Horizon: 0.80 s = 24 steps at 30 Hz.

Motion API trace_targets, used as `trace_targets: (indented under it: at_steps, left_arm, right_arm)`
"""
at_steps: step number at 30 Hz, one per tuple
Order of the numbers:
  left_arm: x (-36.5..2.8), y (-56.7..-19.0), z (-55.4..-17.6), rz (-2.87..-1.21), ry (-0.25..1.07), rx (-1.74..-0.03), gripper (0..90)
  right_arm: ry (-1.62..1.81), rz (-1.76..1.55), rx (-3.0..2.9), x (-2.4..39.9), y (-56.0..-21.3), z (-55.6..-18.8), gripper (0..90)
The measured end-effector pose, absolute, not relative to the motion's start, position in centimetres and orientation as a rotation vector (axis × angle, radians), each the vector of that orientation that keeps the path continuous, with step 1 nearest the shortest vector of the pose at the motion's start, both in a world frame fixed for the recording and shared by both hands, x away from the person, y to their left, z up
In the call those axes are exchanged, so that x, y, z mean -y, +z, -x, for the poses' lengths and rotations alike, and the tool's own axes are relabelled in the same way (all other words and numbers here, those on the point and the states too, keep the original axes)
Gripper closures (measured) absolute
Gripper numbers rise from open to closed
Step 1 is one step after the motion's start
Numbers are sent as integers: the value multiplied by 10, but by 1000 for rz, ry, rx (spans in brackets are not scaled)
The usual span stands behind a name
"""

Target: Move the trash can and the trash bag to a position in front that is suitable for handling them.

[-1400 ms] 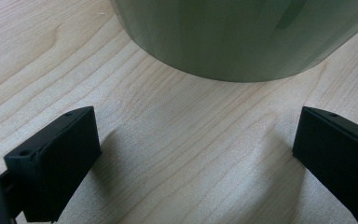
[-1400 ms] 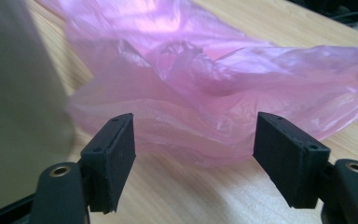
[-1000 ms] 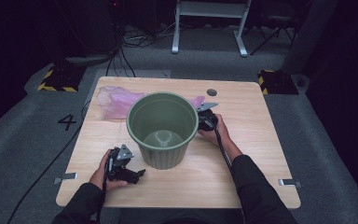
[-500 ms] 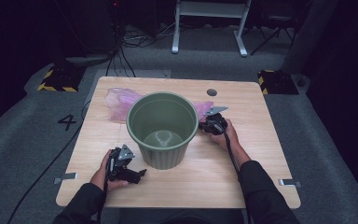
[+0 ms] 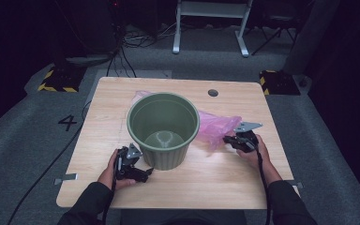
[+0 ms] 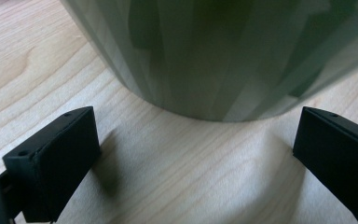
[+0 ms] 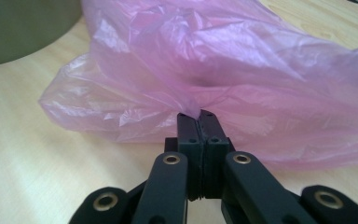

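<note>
A green plastic bin [image 5: 163, 129] stands upright and empty in the middle of the wooden table [image 5: 112, 103]. A thin pink plastic bag [image 5: 215, 125] lies crumpled to the right of the bin and reaches round behind it. My right gripper [image 5: 227, 139] is shut on a pinched fold of the pink bag [image 7: 223, 60], its tips [image 7: 197, 116] pressed together on the film. My left gripper [image 5: 147, 172] rests on the table at the bin's near left. In the left gripper view it [image 6: 196, 154] stands open, with the bin's base [image 6: 223, 51] just beyond the jaws and untouched.
A round cable hole [image 5: 213, 93] sits near the table's far edge. Bare wood lies in front of the bin and along the table's left side. Cables, a stand's feet and striped blocks lie on the grey floor beyond the table.
My right gripper has moved right and toward me from the bin's far right rim. It dragged the pink bag from behind the bin's left side to its right. The left gripper has stayed put.
</note>
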<state>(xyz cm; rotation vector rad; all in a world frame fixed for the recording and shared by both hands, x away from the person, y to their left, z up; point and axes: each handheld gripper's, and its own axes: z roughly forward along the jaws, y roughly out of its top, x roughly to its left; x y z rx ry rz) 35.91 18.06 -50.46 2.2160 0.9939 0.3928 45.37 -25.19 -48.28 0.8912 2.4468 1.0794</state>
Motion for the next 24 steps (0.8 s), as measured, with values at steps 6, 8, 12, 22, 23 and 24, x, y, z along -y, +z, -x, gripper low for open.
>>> trace_targets:
  at_steps: [6,8,12,22,23,24]
  left_arm:
    - [-174,-505,-363,-2210,396,-1008,0]
    - [-173,-505,-365,-2211,398,-1006,0]
    - [-169,-505,-369,-2212,388,-998,0]
    - [-157,-505,-386,-2220,385,-980,3]
    - [-157,-505,-386,-2220,385,-980,4]
    - [-156,-505,-388,-2223,384,-975,4]
  right_arm:
    - [1052,-894,-2441,270,-488,-422,894]
    - [1061,-899,-2437,275,-487,-413,891]
    - [1051,-892,-2427,284,-485,-397,890]
    - [1039,-887,-2422,300,-482,-366,873]
    - [1039,-887,-2422,300,-482,-366,873]
    - [1035,-878,-2428,300,-482,-363,864]
